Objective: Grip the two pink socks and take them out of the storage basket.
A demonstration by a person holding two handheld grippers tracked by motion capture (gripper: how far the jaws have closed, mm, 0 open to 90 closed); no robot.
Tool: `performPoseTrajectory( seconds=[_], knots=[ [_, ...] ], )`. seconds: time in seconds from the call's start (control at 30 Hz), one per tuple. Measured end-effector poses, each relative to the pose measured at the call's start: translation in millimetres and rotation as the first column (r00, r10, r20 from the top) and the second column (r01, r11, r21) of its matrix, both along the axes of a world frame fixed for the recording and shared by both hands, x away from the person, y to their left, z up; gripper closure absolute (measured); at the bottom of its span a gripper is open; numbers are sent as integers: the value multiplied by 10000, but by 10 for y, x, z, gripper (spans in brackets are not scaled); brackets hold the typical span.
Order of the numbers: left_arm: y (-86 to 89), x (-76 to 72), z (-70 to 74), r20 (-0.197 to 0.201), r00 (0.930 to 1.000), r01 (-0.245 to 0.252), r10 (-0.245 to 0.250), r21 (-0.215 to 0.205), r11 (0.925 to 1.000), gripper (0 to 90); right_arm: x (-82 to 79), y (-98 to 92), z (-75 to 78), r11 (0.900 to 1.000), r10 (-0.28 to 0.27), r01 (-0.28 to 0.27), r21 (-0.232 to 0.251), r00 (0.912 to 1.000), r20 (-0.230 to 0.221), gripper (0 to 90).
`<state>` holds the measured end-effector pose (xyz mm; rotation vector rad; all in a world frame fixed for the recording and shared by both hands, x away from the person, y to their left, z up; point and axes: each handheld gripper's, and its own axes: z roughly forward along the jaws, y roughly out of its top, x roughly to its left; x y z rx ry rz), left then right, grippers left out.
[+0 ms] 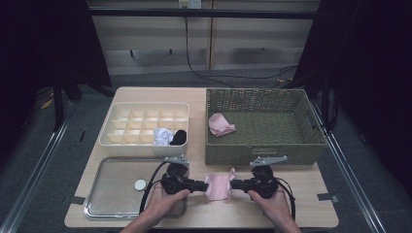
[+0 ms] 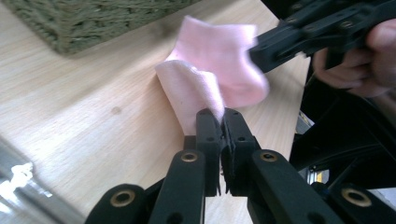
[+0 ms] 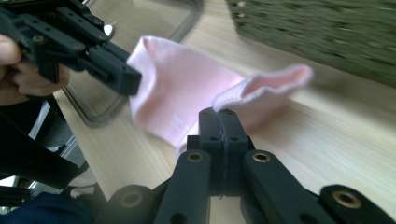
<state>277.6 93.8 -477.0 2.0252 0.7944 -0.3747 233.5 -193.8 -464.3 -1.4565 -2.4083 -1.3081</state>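
You held the pink sock (image 1: pixel 217 187) at the lower centre of the high view, lifted just above the table (image 1: pixel 311 191) between the tray (image 1: pixel 114 194) and the basket (image 1: pixel 257 158). Your left gripper (image 1: pixel 203 185) was clamped on the sock's left edge and your right gripper (image 1: pixel 233 184) on its right edge; in each gripper view the jaws stood together with pink cloth pinched at the tips. The sock hung loosely folded between them. A second pink sock (image 1: pixel 221 124) remained in the basket, at its left end. The organizer (image 1: pixel 145 124) at the upper left held a white item (image 1: pixel 163 136) and a black item (image 1: pixel 179 137) in adjacent compartments; the other compartments looked vacant. By this evidence, sorting was partly done: the held sock needed folding and placing, and the basket sock was still to be fetched.
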Motion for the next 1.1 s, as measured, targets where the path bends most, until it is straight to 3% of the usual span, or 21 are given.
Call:
performPoseTrajectory(
  seconds=[0.1, 0.17, 0.43, 0.5, 0.7, 0.9, 1.1],
  knots=[
    [29, 20, -9, 0, 10000, -65, 65, 133, 9999, 866, -75, -173, 5, 9994, -335, 334, -134, 9994, -66, 900],
    [42, 29, -22, 54, 9999, -91, 89, 319, 9994, 864, -113, -300, -56, 9962, -842, 838, -241, 9963, -152, 900],
    [61, 62, -78, 22, 9999, -172, 171, 620, 9979, 850, -197, -460, -169, 9895, -1260, 1188, -828, 9881, -886, 900],
    [60, 65, -83, 175, 9994, -309, 296, 810, 9962, 777, -218, -498, -201, 9883, -1302, 1201, -939, 9854, -1101, 893],
    [84, 97, -51, 159, 9978, -651, 643, 555, 9963, 642, -226, -588, -139, 9844, -1658, 1608, -720, 9836, -711, 757],
    [-15, 63, -22, 275, 9981, -569, 553, 606, 9965, 547, -132, -601, -102, 9795, -1858, 1823, -864, 9820, -347, 709],
    [-136, 47, -26, 395, 9981, -510, 481, 756, 9958, 492, -31, -513, -201, 9787, -1758, 1696, -1159, 9834, -458, 693]
  ],
)
